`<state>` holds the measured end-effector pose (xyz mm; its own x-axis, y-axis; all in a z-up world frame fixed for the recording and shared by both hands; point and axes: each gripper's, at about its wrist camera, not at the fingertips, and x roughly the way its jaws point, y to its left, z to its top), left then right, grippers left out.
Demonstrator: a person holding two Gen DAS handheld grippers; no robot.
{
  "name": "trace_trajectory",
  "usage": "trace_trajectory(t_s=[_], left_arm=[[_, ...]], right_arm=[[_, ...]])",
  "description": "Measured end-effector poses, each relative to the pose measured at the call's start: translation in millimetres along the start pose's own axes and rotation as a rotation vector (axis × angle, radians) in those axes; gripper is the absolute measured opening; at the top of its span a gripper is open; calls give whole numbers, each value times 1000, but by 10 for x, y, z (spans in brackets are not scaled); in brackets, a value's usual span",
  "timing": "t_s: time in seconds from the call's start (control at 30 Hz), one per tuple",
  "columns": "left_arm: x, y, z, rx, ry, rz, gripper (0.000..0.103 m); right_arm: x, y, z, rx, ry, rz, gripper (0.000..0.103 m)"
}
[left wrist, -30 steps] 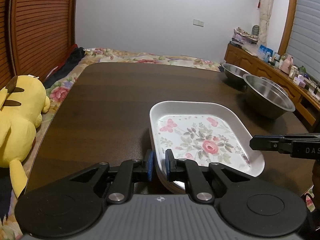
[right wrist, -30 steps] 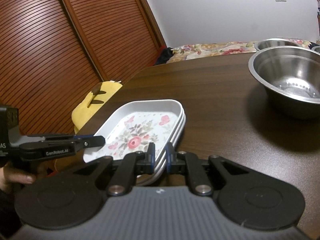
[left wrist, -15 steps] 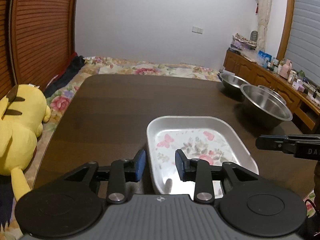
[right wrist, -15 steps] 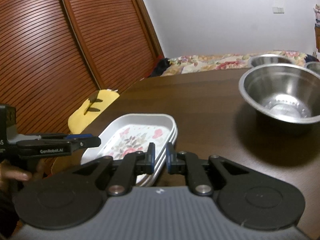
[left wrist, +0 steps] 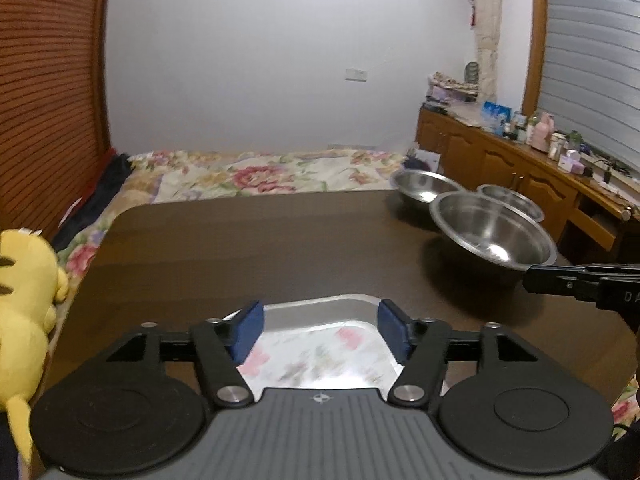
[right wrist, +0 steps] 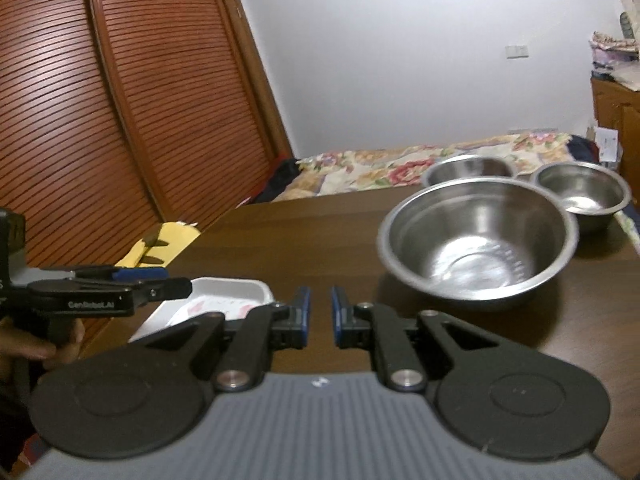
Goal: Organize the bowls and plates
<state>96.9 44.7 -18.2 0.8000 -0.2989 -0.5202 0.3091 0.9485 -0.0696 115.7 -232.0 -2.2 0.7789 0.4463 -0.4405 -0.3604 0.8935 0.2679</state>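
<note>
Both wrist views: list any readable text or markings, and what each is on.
"GenRobot.AI", blurred but legible: side of the left gripper, in the right wrist view.
"DA", cut off by the frame edge: side of the right gripper, in the left wrist view.
Small logo mark, no letters: on each gripper's grey body.
Bottles and boxes on the sideboard: labels too small to read.
Floral tray: pattern only, no text.

Shiny steel bowl (right wrist: 478,236), dark glossy wood table (left wrist: 256,248).

White floral-printed plate (left wrist: 320,344), shiny silver bowls (right wrist: 478,236), dark brown table (left wrist: 260,248), yellow plush toy (left wrist: 24,300)
</note>
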Motion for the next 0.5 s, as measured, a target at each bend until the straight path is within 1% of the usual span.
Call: trace_trajectory(t_s=[0.03, 0.2, 0.27, 0.3, 0.33, 0.4, 0.47, 0.5], left_arm=[[24, -43, 23, 3, -2, -8, 73], [198, -302, 134, 35, -12, -56, 82], [264, -407, 176, 49, -15, -69, 83], [304, -461, 202, 50, -15, -79, 86], [330, -499, 215, 49, -16, -88, 90], [388, -595, 253, 53, -26, -102, 91], [434, -689, 284, 64, -32, -110, 91], [463, -731, 297, 68, -33, -121, 92]], right_arm=[[-29, -47, 14, -2, -8, -12, 13], [-140, -254, 98, 3, -48, -60, 15], [-173, -340, 127, -3, -65, -87, 26], [-178, -360, 134, -6, -73, -99, 35], [-187, -392, 141, -8, -80, -111, 39], [-188, -452, 149, -17, -89, -130, 41], [-179, -505, 152, -30, -95, -151, 51], [-182, -531, 152, -38, -104, -165, 60]])
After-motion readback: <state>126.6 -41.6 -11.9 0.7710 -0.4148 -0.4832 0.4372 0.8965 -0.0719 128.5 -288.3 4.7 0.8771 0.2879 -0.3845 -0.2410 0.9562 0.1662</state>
